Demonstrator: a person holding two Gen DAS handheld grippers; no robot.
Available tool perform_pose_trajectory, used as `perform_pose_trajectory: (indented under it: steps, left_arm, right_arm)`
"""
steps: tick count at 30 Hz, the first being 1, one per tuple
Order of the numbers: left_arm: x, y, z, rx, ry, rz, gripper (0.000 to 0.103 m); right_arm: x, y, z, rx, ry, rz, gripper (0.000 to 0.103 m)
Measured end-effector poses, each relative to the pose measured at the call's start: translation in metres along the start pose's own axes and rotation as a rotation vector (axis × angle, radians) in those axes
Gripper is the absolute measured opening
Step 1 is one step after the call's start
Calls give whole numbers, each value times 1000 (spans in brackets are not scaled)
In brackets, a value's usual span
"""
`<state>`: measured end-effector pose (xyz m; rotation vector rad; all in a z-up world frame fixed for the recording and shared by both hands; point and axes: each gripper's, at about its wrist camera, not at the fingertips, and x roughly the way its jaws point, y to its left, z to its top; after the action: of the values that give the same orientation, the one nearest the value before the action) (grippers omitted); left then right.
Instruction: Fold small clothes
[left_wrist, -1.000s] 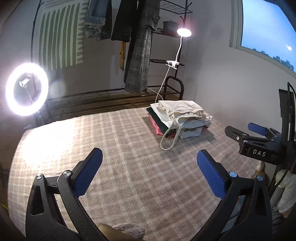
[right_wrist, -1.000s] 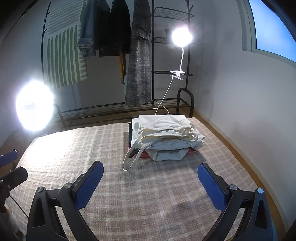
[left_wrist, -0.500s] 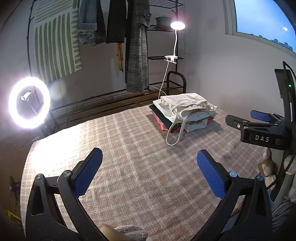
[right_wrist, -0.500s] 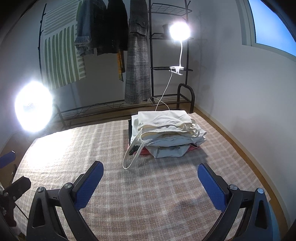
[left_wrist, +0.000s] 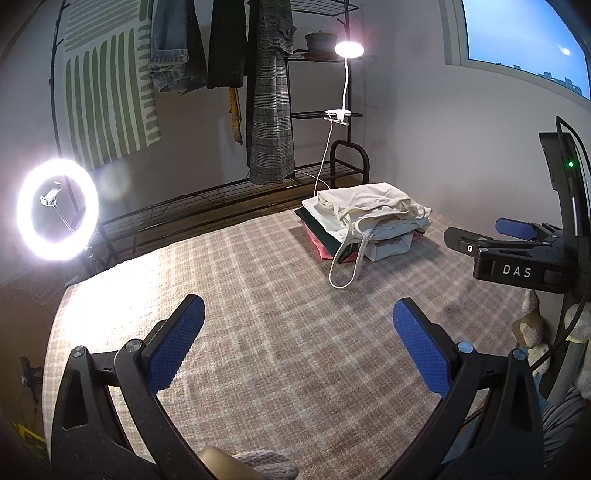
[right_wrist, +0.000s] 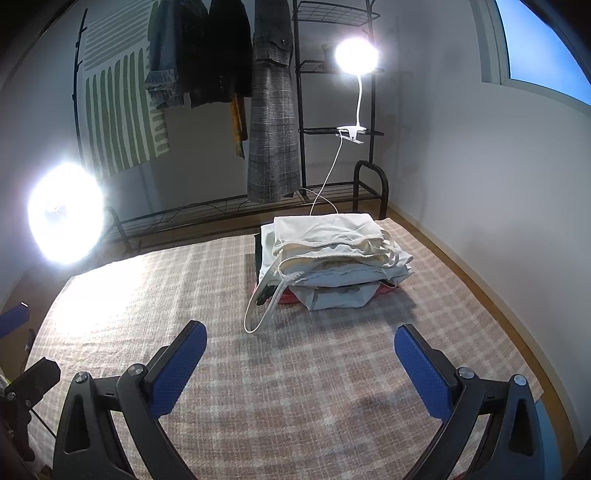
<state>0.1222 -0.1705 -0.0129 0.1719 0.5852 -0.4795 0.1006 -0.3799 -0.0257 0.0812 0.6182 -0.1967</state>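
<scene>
Both views have tipped up slightly; stack of folded cream and red clothes (right_wrist: 332, 262) lies ahead, w/ right gripper (right_wrist: 300, 363) nearer than left gripper (left_wrist: 298, 339), both spread wide and holding nothing.

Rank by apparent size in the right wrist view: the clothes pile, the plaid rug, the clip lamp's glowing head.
1. plaid rug, largest by far.
2. clothes pile.
3. clip lamp's glowing head, smallest, though it sits farther back and glare swells it.

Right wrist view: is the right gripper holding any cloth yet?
No, the right gripper is open and empty above the checked blanket, short of the cream folded stack.
</scene>
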Motion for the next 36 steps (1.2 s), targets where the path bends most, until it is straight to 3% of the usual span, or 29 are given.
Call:
perform_pose_trajectory:
  steps: [36]
  left_arm:
    - [-1,0,0,4,0,-5,103]
  right_arm:
    - [-2,4,-5,7,8,7,103]
